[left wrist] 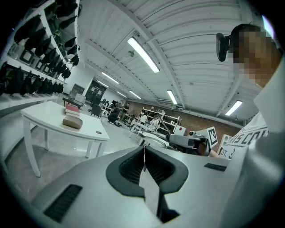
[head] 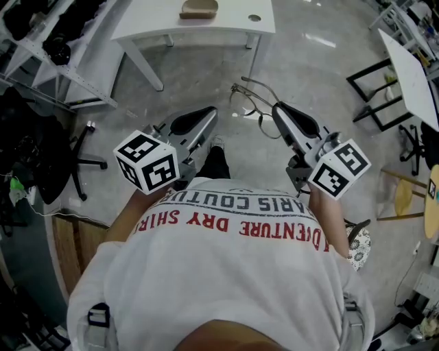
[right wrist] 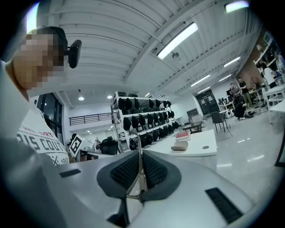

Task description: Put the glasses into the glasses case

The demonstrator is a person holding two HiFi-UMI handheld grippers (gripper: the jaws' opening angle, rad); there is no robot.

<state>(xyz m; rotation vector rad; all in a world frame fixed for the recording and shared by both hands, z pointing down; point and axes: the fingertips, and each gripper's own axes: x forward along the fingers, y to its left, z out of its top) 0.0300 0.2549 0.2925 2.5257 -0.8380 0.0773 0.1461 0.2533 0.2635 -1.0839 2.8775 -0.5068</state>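
Note:
Thin metal-framed glasses (head: pixel 255 82) hang in the air in front of me, held by one temple in my right gripper (head: pixel 277 107), which is shut on them. In the right gripper view the wire temple (right wrist: pixel 140 180) runs between the closed pads of the right gripper (right wrist: pixel 140 154). My left gripper (head: pixel 206 115) hovers level to the left, shut, with nothing between its jaws (left wrist: pixel 144 149). The tan glasses case (head: pixel 199 8) lies closed on the white table (head: pixel 158 20) ahead. It also shows as the glasses case (left wrist: pixel 72 122) in the left gripper view and as the glasses case (right wrist: pixel 179 147) in the right gripper view.
Beside the case sits a small stack of books (right wrist: pixel 183 136). A black office chair (head: pixel 41 161) stands at the left and shelving racks (head: pixel 48 41) at the far left. Another white table (head: pixel 415 75) and stools (head: pixel 405 195) are at the right. Grey floor lies between me and the table.

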